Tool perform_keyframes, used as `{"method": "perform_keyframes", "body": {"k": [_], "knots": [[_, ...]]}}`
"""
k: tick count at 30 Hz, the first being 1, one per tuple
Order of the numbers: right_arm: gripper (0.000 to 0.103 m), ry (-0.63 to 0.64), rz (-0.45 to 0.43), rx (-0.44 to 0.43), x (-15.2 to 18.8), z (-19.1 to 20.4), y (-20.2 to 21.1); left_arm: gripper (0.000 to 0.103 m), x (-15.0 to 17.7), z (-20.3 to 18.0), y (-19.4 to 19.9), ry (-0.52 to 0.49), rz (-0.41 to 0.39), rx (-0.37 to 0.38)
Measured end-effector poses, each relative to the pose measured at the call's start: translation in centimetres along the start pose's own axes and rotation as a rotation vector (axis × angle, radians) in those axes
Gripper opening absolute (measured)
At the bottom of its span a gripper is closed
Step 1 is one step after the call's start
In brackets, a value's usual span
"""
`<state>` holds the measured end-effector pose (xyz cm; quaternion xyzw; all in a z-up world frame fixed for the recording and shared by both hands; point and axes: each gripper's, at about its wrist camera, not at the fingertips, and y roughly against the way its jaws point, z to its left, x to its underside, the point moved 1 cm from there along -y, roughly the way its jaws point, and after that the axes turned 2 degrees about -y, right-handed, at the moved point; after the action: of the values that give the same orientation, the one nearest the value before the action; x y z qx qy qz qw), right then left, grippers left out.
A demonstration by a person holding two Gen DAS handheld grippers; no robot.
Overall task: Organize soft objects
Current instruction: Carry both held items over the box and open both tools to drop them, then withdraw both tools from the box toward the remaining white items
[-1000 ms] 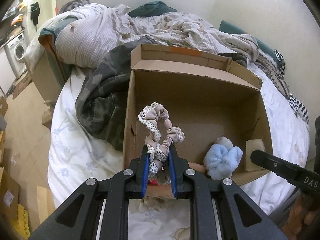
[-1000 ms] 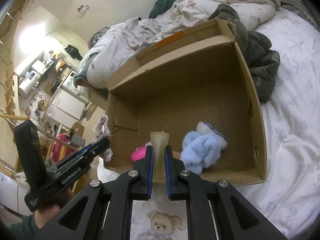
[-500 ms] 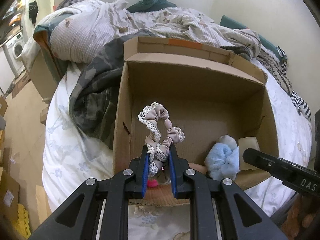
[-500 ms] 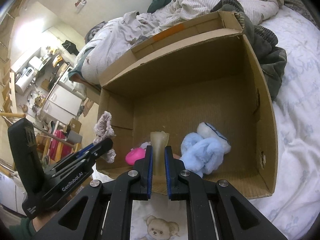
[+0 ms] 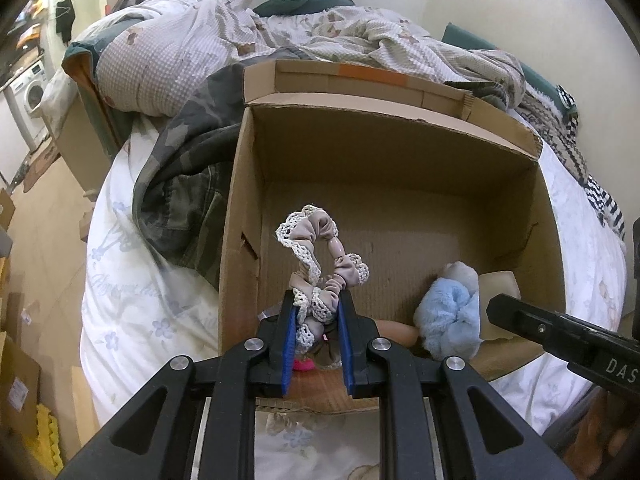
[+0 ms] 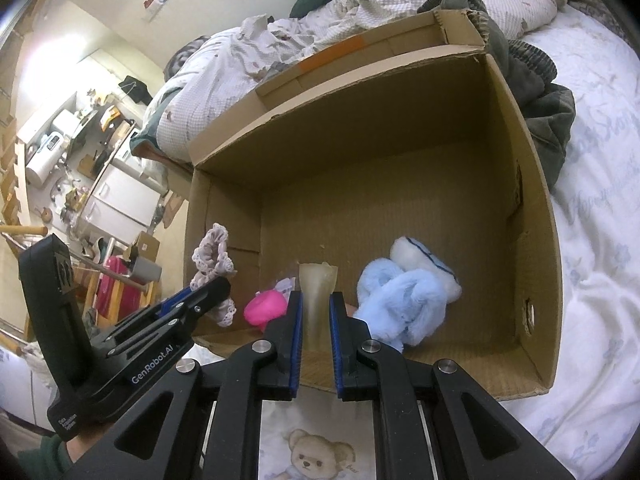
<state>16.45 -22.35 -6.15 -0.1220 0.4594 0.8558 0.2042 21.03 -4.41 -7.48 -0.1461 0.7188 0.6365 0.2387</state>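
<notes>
An open cardboard box (image 5: 400, 152) (image 6: 536, 216) stands on the bed. My left gripper (image 5: 316, 312) is shut on a beige lace-trimmed scrunchie (image 5: 316, 256), held over the box's near left corner; it also shows in the right wrist view (image 6: 212, 256). My right gripper (image 6: 316, 312) is shut on a yellowish sponge piece (image 6: 318, 288), held over the box's near edge; the sponge piece shows in the left wrist view (image 5: 498, 292). Inside the box lie a fluffy light blue object (image 6: 404, 300) (image 5: 448, 316) and a pink object (image 6: 266, 308) (image 5: 302, 365).
A crumpled duvet (image 5: 240, 36) and a camouflage garment (image 5: 180, 184) lie behind and left of the box. The white floral sheet (image 6: 600, 280) spreads to the right. A washing machine (image 5: 30, 92) and floor boxes (image 5: 16, 380) are at left.
Both grippers have moved forward toward the box with their objects still held; the box looks larger and closer in both views.
</notes>
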Motion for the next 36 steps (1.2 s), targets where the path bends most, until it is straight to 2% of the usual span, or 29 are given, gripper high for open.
{"method": "perform_keyframes", "body": {"k": [5, 9, 11, 13, 15, 16, 17, 18, 36], "knots": [[0.015, -0.046, 0.004, -0.048, 0.0, -0.6, 0.1, 0.016, 0.1, -0.2, -0.5, 0.000, 0.027, 0.041], [0.016, -0.061, -0.010, -0.045, -0.1, -0.8, 0.3, 0.017, 0.1, -0.6, -0.6, -0.021, 0.029, 0.023], [0.022, -0.065, -0.017, -0.035, -0.1, -0.9, 0.3, 0.023, 0.1, -0.7, -0.5, -0.026, 0.026, 0.021], [0.024, -0.069, -0.025, -0.031, -0.2, -1.0, 0.4, 0.026, 0.1, -0.9, -0.4, -0.037, 0.020, 0.015], [0.029, -0.077, -0.029, -0.031, -0.1, -1.1, 0.6, 0.034, 0.1, -1.1, -0.3, -0.048, 0.017, 0.009], [0.041, -0.088, -0.028, -0.039, -0.1, -1.2, 0.6, 0.047, 0.1, -1.1, -0.3, -0.049, 0.015, 0.002], [0.072, -0.112, -0.019, -0.058, -0.1, -1.5, 0.4, 0.060, 0.1, -1.1, -0.3, -0.050, 0.015, -0.005], [0.081, -0.133, -0.017, -0.071, 0.0, -1.6, 0.4, 0.062, 0.1, -1.1, -0.2, -0.051, 0.012, -0.009], [0.082, -0.132, -0.064, -0.047, 0.3, -1.4, 1.2, 0.063, 0.2, -1.0, 0.8, -0.046, -0.010, -0.019]]}}
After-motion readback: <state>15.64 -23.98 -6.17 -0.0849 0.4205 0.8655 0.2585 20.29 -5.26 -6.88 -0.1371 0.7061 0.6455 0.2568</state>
